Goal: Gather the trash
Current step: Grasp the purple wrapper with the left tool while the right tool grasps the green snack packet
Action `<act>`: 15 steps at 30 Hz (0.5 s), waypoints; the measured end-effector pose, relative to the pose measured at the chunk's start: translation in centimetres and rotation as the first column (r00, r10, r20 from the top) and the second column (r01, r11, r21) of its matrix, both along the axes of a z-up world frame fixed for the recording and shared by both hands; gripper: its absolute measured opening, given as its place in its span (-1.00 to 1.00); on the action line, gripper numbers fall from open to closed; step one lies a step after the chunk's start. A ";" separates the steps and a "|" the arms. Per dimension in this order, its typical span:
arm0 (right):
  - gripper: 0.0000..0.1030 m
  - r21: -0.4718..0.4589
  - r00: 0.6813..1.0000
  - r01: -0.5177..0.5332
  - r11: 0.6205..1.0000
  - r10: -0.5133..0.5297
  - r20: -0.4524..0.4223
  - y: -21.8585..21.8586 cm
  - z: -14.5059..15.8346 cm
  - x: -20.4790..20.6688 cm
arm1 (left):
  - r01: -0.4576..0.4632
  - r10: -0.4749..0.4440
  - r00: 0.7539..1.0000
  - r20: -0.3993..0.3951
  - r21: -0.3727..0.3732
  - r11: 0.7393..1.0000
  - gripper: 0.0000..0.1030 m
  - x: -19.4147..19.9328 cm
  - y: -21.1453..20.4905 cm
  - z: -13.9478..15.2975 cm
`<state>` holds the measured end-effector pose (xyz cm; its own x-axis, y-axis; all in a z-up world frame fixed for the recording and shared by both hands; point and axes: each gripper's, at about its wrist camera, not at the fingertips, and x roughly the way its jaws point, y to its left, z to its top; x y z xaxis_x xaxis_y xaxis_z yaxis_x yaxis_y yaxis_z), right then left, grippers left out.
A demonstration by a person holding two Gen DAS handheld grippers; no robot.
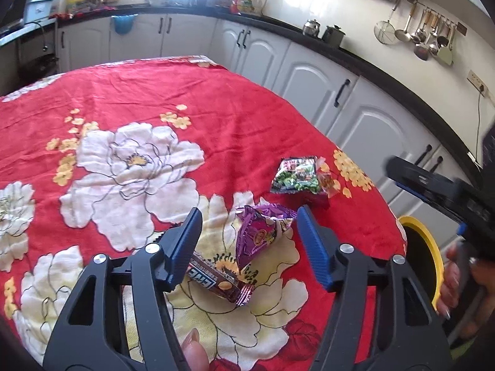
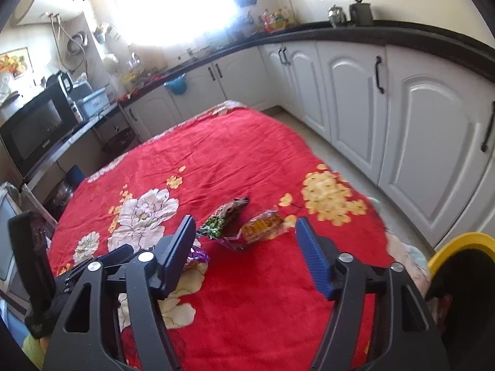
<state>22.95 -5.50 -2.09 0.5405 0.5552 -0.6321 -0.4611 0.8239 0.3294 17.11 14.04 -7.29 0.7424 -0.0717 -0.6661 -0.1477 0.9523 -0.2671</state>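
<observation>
A: Left wrist view: left tool [image 1: 247,247] open over purple wrapper [image 1: 263,232], lower centre of tabletop [image 1: 154,86].
B: Looks light, crinkly, slippery; pinch the crumpled middle.
A: Right wrist view: right tool [image 2: 244,250] open; green packet [image 2: 221,222] centre frame.
B: Same, flimsy foil.

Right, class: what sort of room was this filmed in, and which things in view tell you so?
Almost certainly a home kitchen. White cabinets run under a black counter, ladles and a strainer hang on the wall, and a microwave sits on a side counter. Snack wrappers lie on a red floral cloth.
</observation>
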 end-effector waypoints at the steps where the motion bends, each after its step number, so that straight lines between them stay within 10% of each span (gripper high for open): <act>1: 0.14 0.001 1.000 -0.007 1.000 0.007 -0.012 0.4 -0.2 0.3 | 0.008 -0.008 1.000 -0.004 -0.007 1.000 -0.03 0.1 0.0 -0.2; 15: -0.33 -0.035 0.988 -0.071 0.997 0.065 -0.143 5.8 -3.9 4.1 | 0.069 -0.069 0.997 -0.031 -0.013 0.998 -0.33 1.5 -0.6 -1.1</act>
<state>27.10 0.32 -6.00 0.4054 0.5609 -0.7219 -0.4676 0.8058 0.3634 18.59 13.44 -8.39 0.7139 -0.1298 -0.6881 -0.0906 0.9573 -0.2745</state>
